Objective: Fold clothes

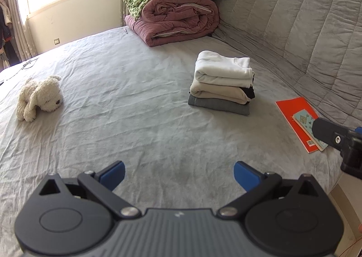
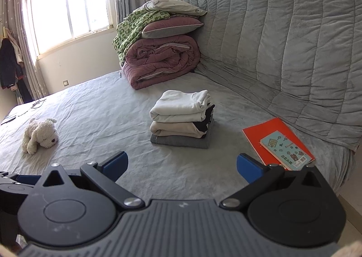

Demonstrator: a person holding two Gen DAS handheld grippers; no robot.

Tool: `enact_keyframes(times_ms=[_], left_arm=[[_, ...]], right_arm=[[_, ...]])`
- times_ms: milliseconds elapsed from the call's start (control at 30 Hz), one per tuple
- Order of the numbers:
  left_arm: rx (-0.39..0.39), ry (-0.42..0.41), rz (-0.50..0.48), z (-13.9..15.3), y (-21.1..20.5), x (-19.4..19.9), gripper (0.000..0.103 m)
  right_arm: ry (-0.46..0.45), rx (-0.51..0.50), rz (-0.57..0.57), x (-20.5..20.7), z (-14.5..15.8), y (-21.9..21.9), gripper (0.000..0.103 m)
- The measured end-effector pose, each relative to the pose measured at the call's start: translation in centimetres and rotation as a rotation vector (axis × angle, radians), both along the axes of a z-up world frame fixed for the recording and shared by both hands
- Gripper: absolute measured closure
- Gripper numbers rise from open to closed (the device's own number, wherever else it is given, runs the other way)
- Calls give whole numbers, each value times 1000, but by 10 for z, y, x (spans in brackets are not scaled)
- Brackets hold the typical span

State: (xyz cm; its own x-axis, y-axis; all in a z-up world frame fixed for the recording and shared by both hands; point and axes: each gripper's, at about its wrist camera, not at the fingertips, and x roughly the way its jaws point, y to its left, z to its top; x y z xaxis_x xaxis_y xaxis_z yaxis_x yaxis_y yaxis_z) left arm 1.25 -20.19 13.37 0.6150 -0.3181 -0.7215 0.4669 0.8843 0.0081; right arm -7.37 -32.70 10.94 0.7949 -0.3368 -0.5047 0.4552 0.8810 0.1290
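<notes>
- Left wrist view: our left hand-held gripper [image 1: 178, 174] hangs wide, empty; so does our right hand-held gripper [image 2: 182, 166].
- Folded clothes stack [image 1: 222, 81] sits on the bed [image 1: 113, 98] at one o'clock.
- We judge it soft, light, floppy; grip folded edges.

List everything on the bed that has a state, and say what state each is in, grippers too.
left gripper: open, empty, above bare sheet.
right gripper: open, empty.
stack of clothes: folded, piled neatly.
purple quilt: rolled up, pillows on top.
green blanket: draped loosely.
small notebook: closed, on the orange book.
plush dog: lying flat.
</notes>
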Motion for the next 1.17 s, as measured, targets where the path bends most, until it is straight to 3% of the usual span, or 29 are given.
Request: enact_keyframes(times_ms=[600,1167], left_arm=[[-18,5,-4,6,10,0,0],[-28,64,40,-6,27,15,1]], right_arm=[[5,-23,11,4,5,14,0],[30,-25,42,20,-6,29,0]])
